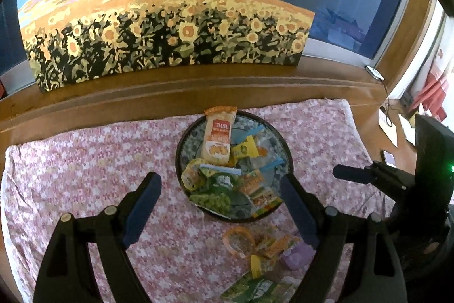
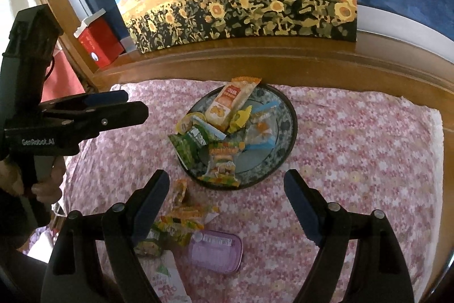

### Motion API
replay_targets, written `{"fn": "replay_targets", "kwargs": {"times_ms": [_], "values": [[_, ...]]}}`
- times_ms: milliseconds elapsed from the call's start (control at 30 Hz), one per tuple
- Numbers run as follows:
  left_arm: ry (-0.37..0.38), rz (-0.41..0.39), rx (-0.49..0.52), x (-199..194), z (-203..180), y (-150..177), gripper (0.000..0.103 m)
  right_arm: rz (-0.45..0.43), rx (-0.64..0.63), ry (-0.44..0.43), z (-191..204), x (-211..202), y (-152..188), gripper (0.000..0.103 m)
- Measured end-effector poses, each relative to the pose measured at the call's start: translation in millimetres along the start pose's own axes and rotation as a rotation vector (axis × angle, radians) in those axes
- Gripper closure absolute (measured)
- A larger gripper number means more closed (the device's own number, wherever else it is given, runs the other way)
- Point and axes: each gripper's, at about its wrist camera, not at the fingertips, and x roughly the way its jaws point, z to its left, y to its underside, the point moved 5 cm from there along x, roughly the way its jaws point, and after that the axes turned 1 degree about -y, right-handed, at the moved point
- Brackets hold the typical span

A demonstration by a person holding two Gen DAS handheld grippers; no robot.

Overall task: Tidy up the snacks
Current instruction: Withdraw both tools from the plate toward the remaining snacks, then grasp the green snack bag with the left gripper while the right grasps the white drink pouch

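Both your hand-held grippers, left (image 1: 221,189) and right (image 2: 224,189), gape wide, empty; snack plate (image 2: 286,138) lies just ahead.

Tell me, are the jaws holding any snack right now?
No. The left gripper and right gripper are both open and empty, above the plate.

Snack packets (image 2: 215,129) heaped — round plate (image 2: 283,144)

Plate (image 2: 286,149) crowded; cloth (image 2: 354,161) rightward seemingly clear.
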Motion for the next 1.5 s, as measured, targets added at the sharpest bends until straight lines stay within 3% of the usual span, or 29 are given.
{"fn": "replay_targets", "kwargs": {"times_ms": [400, 800, 1100, 1200, 1500], "values": [[-0.003, 0.007, 0.003, -11, -14, 22, 0.014, 0.005, 0.012, 0.008, 5, -18, 18, 0.018], [0.016, 0.066, 0.007, -12, -26, 60, 0.014, 0.043, 0.039, 0.004, 13, -29, 54, 0.018], [-0.011, 0.16, 0.032, 2, -37, 107, 0.014, 0.109, 0.037, -0.04, 29, -21, 88, 0.018], [-0.026, 0.175, 0.03, 4, -35, 117, 0.014, 0.132, 0.004, -0.137, 44, -18, 98, 0.019], [0.003, 0.214, -0.018, 9, -25, 135, 0.014, 0.191, -0.091, -0.156, 68, 7, 115, 0.018]]}}
